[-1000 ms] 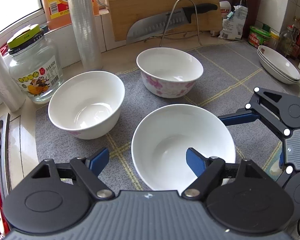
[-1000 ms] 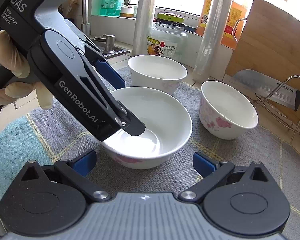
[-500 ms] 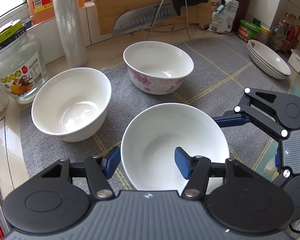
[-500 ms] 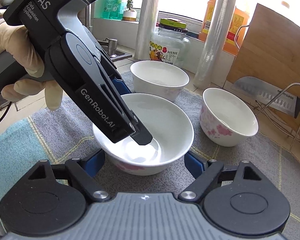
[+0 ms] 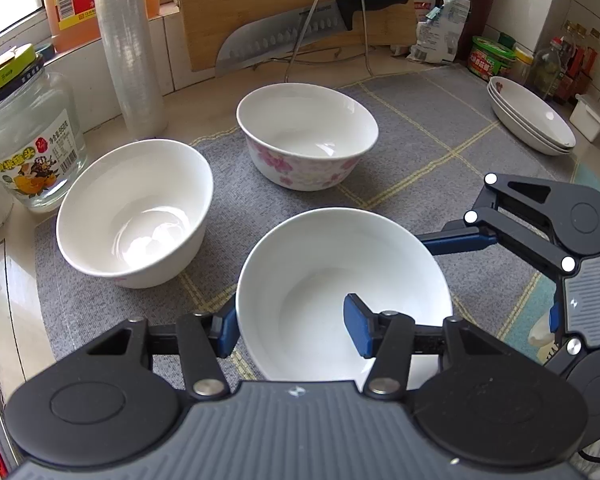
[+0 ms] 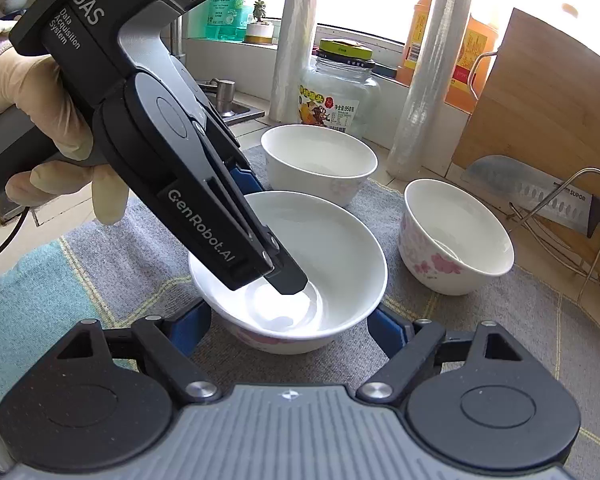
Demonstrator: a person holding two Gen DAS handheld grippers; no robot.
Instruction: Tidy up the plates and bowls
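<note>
Since a second ago our left gripper [image 5: 290,326] has narrowed its fingers [image 5: 356,330] astride the near bowl's [image 5: 342,276] rim at six o'clock on the counter mat [image 5: 440,120], probably pinching it, though contact is unclear. Our right gripper [image 6: 290,330] waits released, flanking it, likely to steady the lift toward stacking.

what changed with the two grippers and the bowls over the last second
The left hand-held gripper narrowed its fingers astride the near bowl's wall, one pad inside, one outside; whether it grips yet is unclear. The right hand-held gripper moved in, its open fingers now flanking that bowl. The plain bowl, floral bowl and stacked plates stayed put.
</note>
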